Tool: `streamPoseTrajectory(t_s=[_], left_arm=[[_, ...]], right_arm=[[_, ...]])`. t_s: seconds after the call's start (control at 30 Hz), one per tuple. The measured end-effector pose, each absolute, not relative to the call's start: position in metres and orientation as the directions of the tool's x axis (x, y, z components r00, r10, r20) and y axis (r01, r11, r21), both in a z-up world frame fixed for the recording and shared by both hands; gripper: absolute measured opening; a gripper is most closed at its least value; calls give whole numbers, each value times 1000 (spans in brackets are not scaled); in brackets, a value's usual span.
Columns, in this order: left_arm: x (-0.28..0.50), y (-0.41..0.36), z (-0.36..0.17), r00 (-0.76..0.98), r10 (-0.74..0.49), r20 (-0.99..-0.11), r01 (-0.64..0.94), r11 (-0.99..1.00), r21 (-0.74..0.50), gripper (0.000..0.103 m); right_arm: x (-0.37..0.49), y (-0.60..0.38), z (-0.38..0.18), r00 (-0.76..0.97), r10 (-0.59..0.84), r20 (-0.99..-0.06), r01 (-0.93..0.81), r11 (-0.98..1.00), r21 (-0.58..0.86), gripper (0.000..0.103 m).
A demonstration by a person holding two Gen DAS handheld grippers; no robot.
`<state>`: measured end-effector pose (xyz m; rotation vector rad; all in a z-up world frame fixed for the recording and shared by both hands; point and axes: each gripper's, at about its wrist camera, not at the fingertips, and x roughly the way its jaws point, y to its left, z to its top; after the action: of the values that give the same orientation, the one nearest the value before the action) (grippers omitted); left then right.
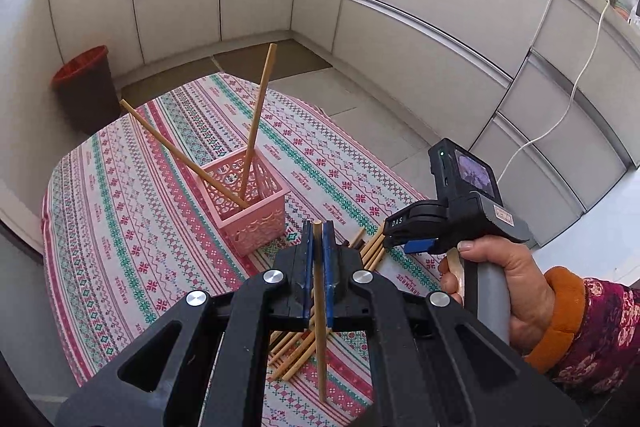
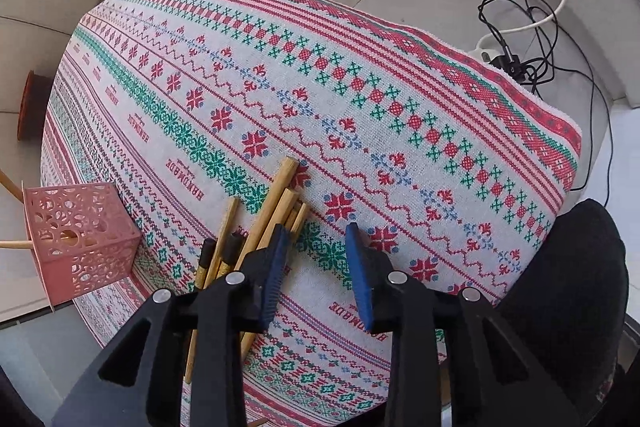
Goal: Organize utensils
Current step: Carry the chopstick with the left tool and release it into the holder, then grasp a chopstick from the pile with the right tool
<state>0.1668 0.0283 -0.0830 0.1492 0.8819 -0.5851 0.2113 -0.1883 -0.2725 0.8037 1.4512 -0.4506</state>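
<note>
The left gripper (image 1: pixel 319 239) is clamping a single bamboo chopstick (image 1: pixel 319 311) between its blue pads (image 1: pixel 329 267) — the stick is standing nearly upright, its top poking just above the fingertips and its lower end hanging down in front of the tablecloth (image 1: pixel 120 227). Just beneath and beyond it, a pile of loose chopsticks (image 1: pixel 296 351) is lying fanned out on the patterned cloth.

In the right wrist view, the right gripper (image 2: pixel 316 239) is hovering over the cloth (image 2: pixel 360 87) with its blue pads (image 2: pixel 362 279) spread well apart, holding nothing. The same loose chopsticks (image 2: pixel 276 203) are lying just to the left of its left finger, some with dark tips pointing toward the camera. In the left wrist view that right gripper (image 1: pixel 404 243) is showing from the side, gripped by the person's right hand (image 1: pixel 504 287) in an orange-cuffed sleeve, its fingers sitting right at the far end of the pile.

A little farther on, a pink perforated basket (image 1: pixel 256 219) is standing on the cloth, near the pile but apart from it — two chopsticks (image 1: pixel 256 123) are already leaning in it, crossing at the bottom and splaying outward. In the right wrist view the basket (image 2: pixel 80 235) is sitting at the left edge.

Beyond the table, a red-rimmed bin (image 1: pixel 86 87) is standing on the floor against white cabinets (image 1: pixel 420 27).
</note>
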Motion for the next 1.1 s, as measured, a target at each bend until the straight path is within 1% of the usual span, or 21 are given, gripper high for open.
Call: streamPoseTrajectory(t_s=[0.1,0.13,0.17,0.3,0.37,0.43,0.5,0.53,0.6,0.67,0.77,0.8,0.83,0.93,1.1], left_arm=[[167,31,-81,499,-421,-757,535,837,-113,5],[167,32,-80,501,-422,-756,535,837,-113,5],[167,32,-80,502,-423,-754,536,837,-113,5],[166,33,-79,504,-424,-753,537,836,-111,5],[165,33,-78,504,-421,-754,538,836,-108,5],[165,33,-78,502,-422,-755,541,834,-107,5],[165,33,-78,494,-429,-756,543,832,-117,5],[166,33,-80,481,-435,-761,546,828,-128,5],[170,29,-88,436,-448,-781,559,815,-155,5],[177,19,-101,388,-444,-808,557,811,-179,8],[187,-7,-125,326,-406,-854,574,803,-162,21],[191,-17,-135,294,-392,-871,579,799,-164,28],[195,-30,-149,238,-375,-896,587,790,-174,30],[193,-58,-179,133,-338,-932,618,763,-189,31],[186,-77,-213,74,-290,-954,597,779,-191,31]], right_arm=[[212,-183,-269,85,162,-983,709,683,173,26],[210,-183,-269,79,151,-985,710,685,162,20],[208,-184,-269,84,152,-985,711,684,166,18],[202,-185,-270,93,169,-981,721,668,183,17],[203,-186,-270,93,175,-980,734,653,186,22],[205,-184,-271,94,159,-983,739,650,176,23],[205,-182,-270,105,134,-985,729,664,168,17],[204,-181,-269,122,140,-983,728,660,185,14],[200,-186,-269,156,170,-973,734,639,230,11],[196,-193,-270,186,203,-961,736,620,273,7],[188,-205,-274,232,249,-940,743,578,337,5],[187,-209,-276,242,263,-934,738,574,353,5],[185,-212,-277,249,277,-928,736,568,368,5],[182,-221,-282,270,329,-905,730,543,415,5],[177,-236,-292,309,408,-859,703,510,495,5]])
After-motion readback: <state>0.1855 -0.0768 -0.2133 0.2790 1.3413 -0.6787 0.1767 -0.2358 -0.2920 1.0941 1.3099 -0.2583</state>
